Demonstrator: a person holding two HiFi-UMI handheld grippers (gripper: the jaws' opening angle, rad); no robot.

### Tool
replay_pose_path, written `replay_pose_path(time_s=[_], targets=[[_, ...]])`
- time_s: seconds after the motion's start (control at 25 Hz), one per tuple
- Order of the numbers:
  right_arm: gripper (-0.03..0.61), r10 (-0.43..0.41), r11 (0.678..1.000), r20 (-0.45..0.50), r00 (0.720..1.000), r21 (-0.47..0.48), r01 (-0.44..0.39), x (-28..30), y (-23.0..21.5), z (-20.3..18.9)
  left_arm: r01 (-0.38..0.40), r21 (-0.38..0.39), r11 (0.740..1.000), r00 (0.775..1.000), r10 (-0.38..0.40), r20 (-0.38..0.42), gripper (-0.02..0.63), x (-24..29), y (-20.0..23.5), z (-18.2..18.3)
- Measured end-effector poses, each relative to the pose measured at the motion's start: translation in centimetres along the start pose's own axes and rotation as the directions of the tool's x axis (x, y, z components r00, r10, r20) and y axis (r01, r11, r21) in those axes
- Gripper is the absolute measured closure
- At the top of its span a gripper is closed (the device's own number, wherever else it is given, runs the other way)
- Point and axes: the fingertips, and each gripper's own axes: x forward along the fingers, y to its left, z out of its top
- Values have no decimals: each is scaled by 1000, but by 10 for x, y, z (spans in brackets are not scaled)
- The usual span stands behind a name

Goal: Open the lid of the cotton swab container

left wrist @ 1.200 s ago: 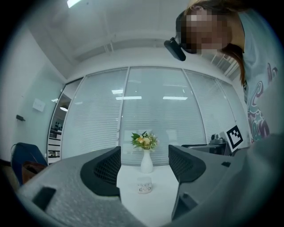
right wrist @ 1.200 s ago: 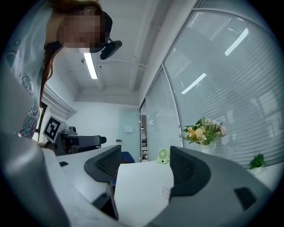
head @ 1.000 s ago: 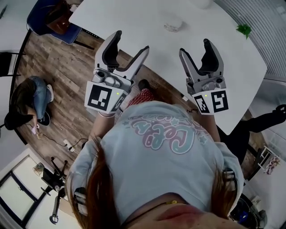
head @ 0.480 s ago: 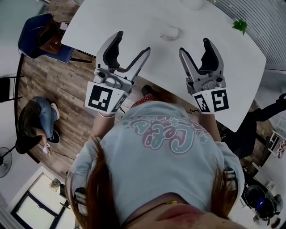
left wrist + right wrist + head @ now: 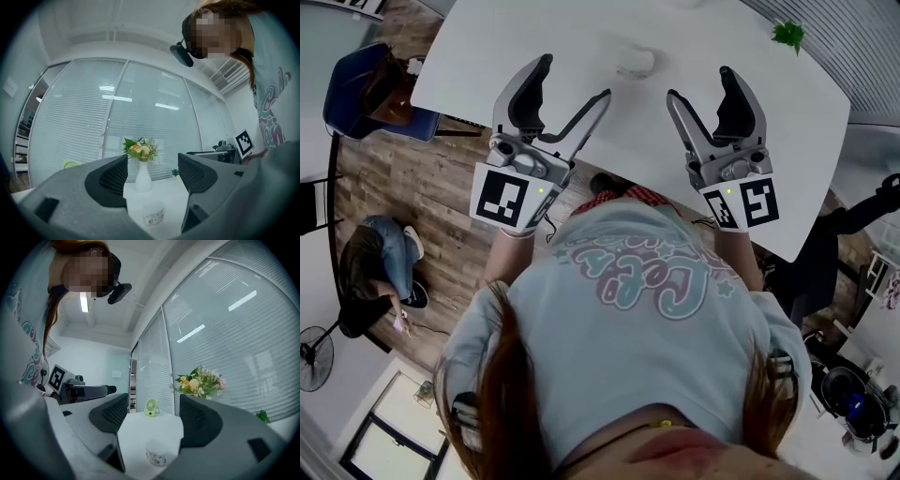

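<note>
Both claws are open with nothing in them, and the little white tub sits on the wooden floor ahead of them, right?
Not quite. The tub stands on the white table instead; the head view shows it. The left gripper and right gripper are indeed open and empty.

left tool [image 5: 572,80]: jaws wide apart, gripping nothing, held forward at chest | right tool [image 5: 701,82]: jaws wide apart, gripping nothing, level with it | forearms: mostly hidden, seemingly bent
</note>
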Motion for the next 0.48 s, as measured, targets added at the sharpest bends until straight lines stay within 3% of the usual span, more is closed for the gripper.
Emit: replay_pose_path(time_s=[0.48], targets=[[247, 71, 997, -46, 996, -2, -71, 6, -9, -13, 26, -3, 1000, 999, -26, -37, 305, 16, -6, -15]])
